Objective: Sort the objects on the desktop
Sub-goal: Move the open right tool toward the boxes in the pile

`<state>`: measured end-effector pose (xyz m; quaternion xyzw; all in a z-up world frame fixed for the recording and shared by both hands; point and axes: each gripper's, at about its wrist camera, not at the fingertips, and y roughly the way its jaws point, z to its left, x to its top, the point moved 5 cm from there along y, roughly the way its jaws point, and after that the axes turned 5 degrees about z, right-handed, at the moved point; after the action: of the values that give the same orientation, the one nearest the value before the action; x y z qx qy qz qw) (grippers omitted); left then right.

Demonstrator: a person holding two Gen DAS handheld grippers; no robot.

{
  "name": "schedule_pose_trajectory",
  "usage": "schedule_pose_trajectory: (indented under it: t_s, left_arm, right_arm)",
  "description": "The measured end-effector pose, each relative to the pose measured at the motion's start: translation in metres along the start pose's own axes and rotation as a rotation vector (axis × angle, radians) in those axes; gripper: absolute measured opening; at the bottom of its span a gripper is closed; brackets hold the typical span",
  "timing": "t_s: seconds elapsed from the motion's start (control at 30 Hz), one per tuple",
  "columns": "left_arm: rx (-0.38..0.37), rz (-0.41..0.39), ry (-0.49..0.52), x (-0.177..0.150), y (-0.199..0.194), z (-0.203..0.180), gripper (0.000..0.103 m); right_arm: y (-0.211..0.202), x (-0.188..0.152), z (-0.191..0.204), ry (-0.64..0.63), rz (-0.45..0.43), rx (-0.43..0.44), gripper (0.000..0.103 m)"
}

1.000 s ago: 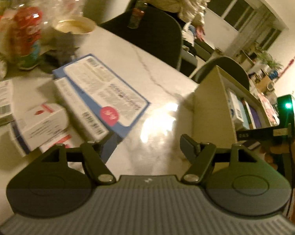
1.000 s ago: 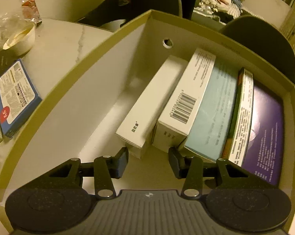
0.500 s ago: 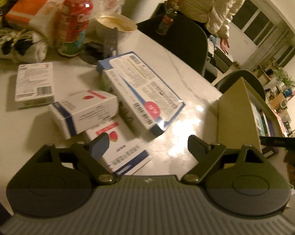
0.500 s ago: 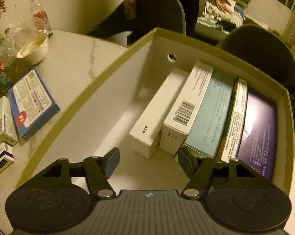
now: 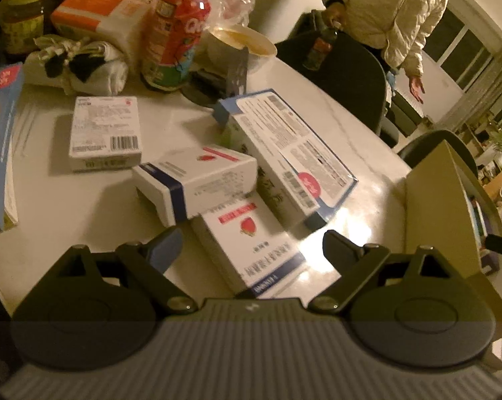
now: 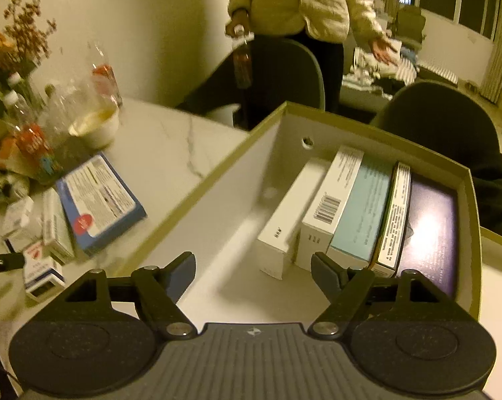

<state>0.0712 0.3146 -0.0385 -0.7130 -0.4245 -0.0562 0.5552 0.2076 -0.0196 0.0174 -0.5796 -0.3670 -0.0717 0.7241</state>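
Observation:
Loose cartons lie on the marble table in the left wrist view. My left gripper is open above a flat white strawberry-marked box, touching nothing. Beyond it are a white box with a dark blue stripe, a large blue-edged flat box and a white barcode box. My right gripper hovers over the near end of the olive storage box. Its jaws are opening with nothing between them. Inside stand a white box, a barcode box, a teal box and a purple box.
At the table's far side are a red can, a bowl, a cloth bundle and dried flowers. A person in a pale jacket stands behind dark chairs. Another blue box lies at the left edge.
The left gripper swung left from the storage box to over the loose cartons, and its jaws widened. The right gripper drew back and up from the boxes inside the storage box, jaws spreading.

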Motion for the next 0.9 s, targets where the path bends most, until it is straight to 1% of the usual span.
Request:
schedule_pose_trajectory:
  t_s: [0.23, 0.37, 0.43, 0.5, 0.57, 0.73, 0.8, 0.9]
  left_arm:
    - [0.008, -0.068, 0.065, 0.001, -0.001, 0.006, 0.092]
    - [0.016, -0.068, 0.069, 0.0, 0.0, 0.007, 0.092]
    - [0.038, -0.068, 0.06, -0.001, -0.001, 0.009, 0.091]
    - [0.082, -0.072, 0.056, -0.002, -0.002, 0.012, 0.091]
    - [0.121, -0.077, 0.053, -0.004, -0.003, 0.015, 0.091]
    - [0.138, -0.07, 0.027, -0.019, -0.009, 0.026, 0.091]
    - [0.144, -0.065, 0.019, -0.025, -0.011, 0.03, 0.091]
    - [0.152, -0.054, 0.011, -0.034, -0.011, 0.034, 0.091]
  right_arm:
    - [-0.026, -0.009, 0.001, 0.045, -0.099, 0.038, 0.083]
    - [-0.036, -0.013, 0.002, 0.075, -0.14, 0.059, 0.083]
    - [-0.041, -0.014, 0.006, 0.085, -0.167, 0.074, 0.083]
    - [-0.045, -0.013, 0.013, 0.084, -0.189, 0.095, 0.083]
    - [-0.049, -0.01, 0.024, 0.068, -0.212, 0.123, 0.083]
    - [-0.051, -0.004, 0.064, -0.013, -0.241, 0.199, 0.083]
    - [-0.046, -0.002, 0.085, -0.054, -0.233, 0.232, 0.083]
    - [-0.031, -0.002, 0.122, -0.133, -0.203, 0.283, 0.079]
